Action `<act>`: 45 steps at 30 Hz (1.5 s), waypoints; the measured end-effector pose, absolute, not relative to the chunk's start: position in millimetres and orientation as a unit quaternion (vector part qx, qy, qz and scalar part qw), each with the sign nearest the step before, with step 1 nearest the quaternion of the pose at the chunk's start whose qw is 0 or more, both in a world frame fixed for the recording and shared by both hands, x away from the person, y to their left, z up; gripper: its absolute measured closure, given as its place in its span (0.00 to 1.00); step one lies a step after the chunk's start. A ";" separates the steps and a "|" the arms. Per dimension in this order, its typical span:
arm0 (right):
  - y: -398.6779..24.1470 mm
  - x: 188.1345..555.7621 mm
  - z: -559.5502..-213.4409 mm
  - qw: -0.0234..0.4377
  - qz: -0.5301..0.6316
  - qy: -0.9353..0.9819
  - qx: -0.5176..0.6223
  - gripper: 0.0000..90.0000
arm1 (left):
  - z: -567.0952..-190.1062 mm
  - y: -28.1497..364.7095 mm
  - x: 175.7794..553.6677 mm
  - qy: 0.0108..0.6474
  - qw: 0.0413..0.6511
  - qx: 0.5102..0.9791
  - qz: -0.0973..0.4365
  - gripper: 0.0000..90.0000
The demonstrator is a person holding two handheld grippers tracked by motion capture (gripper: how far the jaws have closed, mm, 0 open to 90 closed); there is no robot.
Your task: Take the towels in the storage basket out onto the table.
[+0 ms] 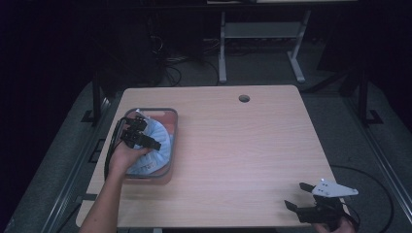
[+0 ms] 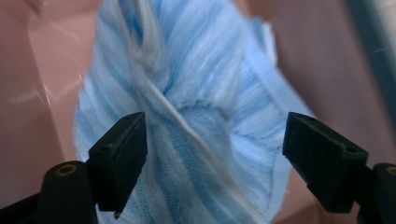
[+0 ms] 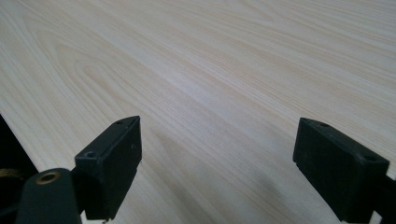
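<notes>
Right gripper (image 1: 297, 195) lower right, jaws wide, empty, above pale wooden table (image 1: 243, 145). Left gripper (image 2: 215, 154) wide open over striped blue fuzzy cloth (image 2: 196, 93) in pink plastic bin (image 1: 172, 141), left of frame.

Light wood table (image 1: 233, 145), round hole (image 1: 244, 98) at 12 o'clock; pink bin (image 1: 167, 141) at 9 o'clock.

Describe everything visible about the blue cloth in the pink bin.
The blue cloth is soft, fuzzy fabric with light blue and whitish stripes and a stitched hem along its edge. It is bunched and twisted into folds, not flat, and fills much of the pink bin at the table's left side. The left gripper sits right over it with its jaws open on either side of a fold; whether they touch the cloth cannot be told.
</notes>
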State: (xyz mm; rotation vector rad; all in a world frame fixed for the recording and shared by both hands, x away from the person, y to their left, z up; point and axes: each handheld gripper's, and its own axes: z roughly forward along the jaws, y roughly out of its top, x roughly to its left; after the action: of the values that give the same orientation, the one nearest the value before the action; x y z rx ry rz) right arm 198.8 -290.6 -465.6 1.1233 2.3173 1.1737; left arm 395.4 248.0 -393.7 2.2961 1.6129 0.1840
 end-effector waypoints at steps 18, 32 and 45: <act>-290.6 197.8 -465.4 0.158 0.413 0.806 0.393 0.17 | -420.6 243.5 403.5 0.558 0.083 0.821 0.085 0.52; -290.6 198.4 -466.3 0.157 0.413 0.805 0.397 0.17 | -420.3 246.6 403.0 0.563 0.085 0.817 0.088 0.61; -290.5 198.7 -466.7 0.159 0.412 0.802 0.403 0.17 | -413.1 256.3 400.7 0.568 0.111 0.812 0.079 0.69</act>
State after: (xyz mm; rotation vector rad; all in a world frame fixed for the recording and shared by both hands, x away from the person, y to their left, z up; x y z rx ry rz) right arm 198.7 -290.5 -466.7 1.1526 2.2921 1.1783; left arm 400.7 256.3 -413.1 2.3846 1.6692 0.2319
